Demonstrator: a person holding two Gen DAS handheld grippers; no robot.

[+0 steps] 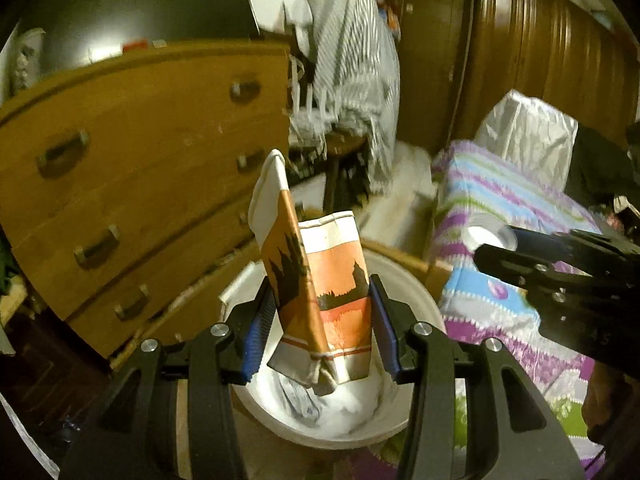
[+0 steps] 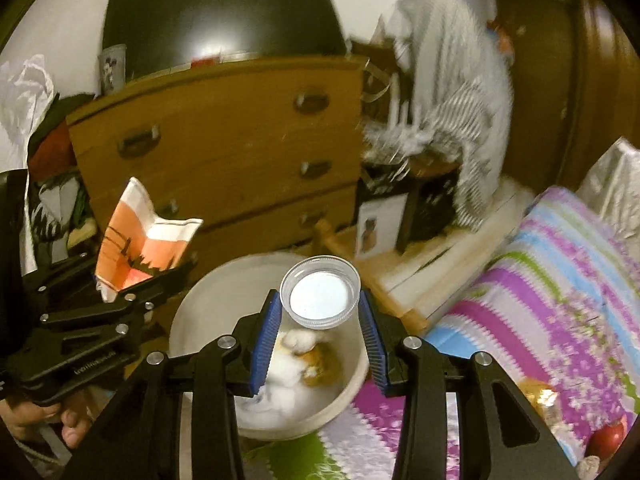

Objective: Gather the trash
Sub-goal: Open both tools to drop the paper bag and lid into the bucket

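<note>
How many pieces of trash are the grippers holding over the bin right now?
2: a crumpled orange paper cup in the left gripper, a clear plastic cup in the right gripper, both above the white bin.

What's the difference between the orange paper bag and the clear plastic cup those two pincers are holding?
The paper bag is opaque, printed orange and creased flat; the plastic cup is clear, round and uncrushed. The bag sits in the left gripper, the cup in the right gripper. Both hang above the white bin.
</note>
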